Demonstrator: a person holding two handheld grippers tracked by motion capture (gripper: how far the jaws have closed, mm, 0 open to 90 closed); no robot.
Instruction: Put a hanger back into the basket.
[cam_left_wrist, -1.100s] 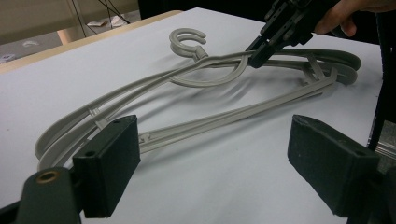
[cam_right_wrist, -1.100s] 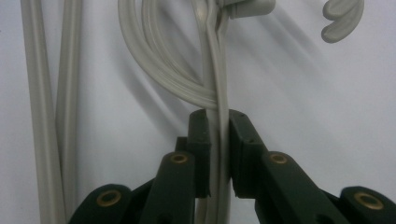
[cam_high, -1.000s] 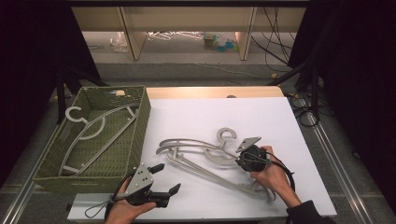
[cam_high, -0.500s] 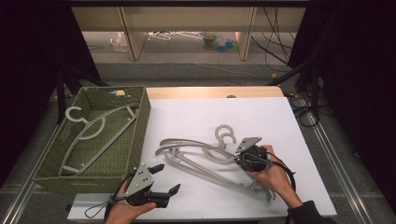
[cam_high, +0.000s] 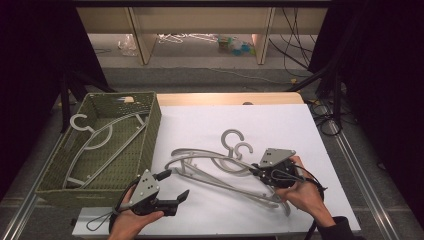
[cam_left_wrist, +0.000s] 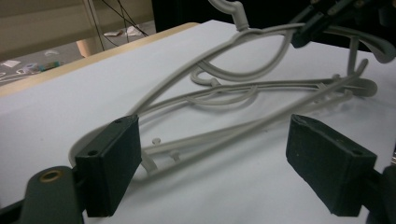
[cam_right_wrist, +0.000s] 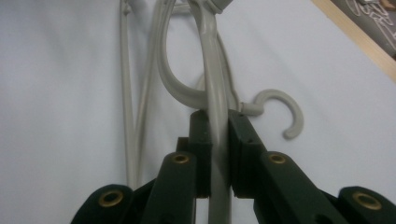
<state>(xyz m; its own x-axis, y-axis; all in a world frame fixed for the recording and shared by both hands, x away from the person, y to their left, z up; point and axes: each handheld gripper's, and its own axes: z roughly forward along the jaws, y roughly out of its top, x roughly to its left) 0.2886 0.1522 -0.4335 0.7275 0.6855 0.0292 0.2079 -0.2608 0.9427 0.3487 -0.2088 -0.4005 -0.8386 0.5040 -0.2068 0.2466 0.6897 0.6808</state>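
In the high view, the right gripper (cam_high: 256, 171) clamps a grey hanger (cam_high: 215, 165) on the white table (cam_high: 280, 125); the left gripper (cam_high: 170, 185) gapes beside a green basket (cam_high: 150, 130). The left gripper view shows hangers just ahead of spread jaws. The right gripper view shows jaws pinching the hanger's arm (cam_right_wrist: 215, 121).

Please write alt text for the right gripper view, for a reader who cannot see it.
The right gripper has its two black jaws closed on the arm of a grey plastic hanger, seen from just behind the jaws. More grey hangers lie tangled on the white table surface, one hook curling to the right.
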